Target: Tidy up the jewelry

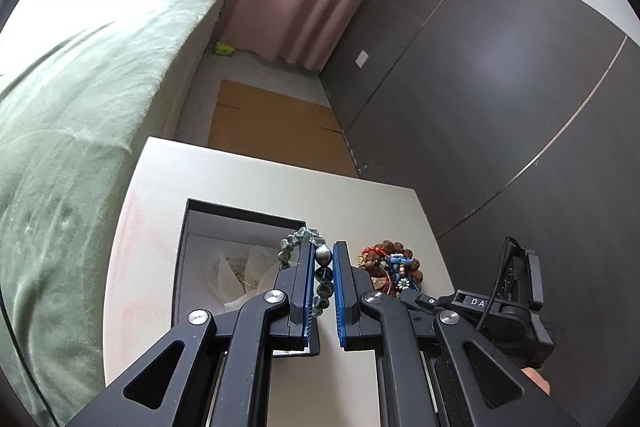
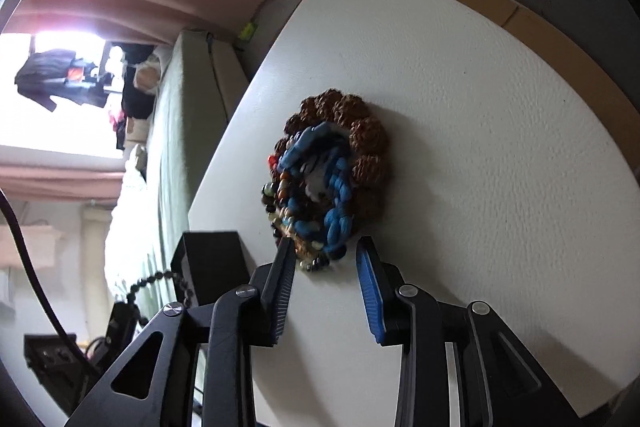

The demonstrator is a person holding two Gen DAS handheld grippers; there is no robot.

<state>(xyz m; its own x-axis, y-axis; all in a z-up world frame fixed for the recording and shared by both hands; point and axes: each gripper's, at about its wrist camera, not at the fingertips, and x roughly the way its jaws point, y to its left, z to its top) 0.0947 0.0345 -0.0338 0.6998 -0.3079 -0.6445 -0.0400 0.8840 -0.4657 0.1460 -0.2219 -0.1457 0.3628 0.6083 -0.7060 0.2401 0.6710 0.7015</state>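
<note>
- The left gripper point(image 1: 323, 253) clamps a green bead bracelet point(image 1: 316, 267); the bracelet's strand runs along the fingers, its loop pointing forward over the open box point(image 1: 240, 223).
- The right gripper point(image 2: 325, 251) is spread wide, with the pile of bracelets point(image 2: 324, 179) just ahead of its tips on the white table point(image 2: 480, 147).

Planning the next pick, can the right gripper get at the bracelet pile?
Probably yes: the right gripper is open just short of the bracelet pile, with nothing between them.
</note>
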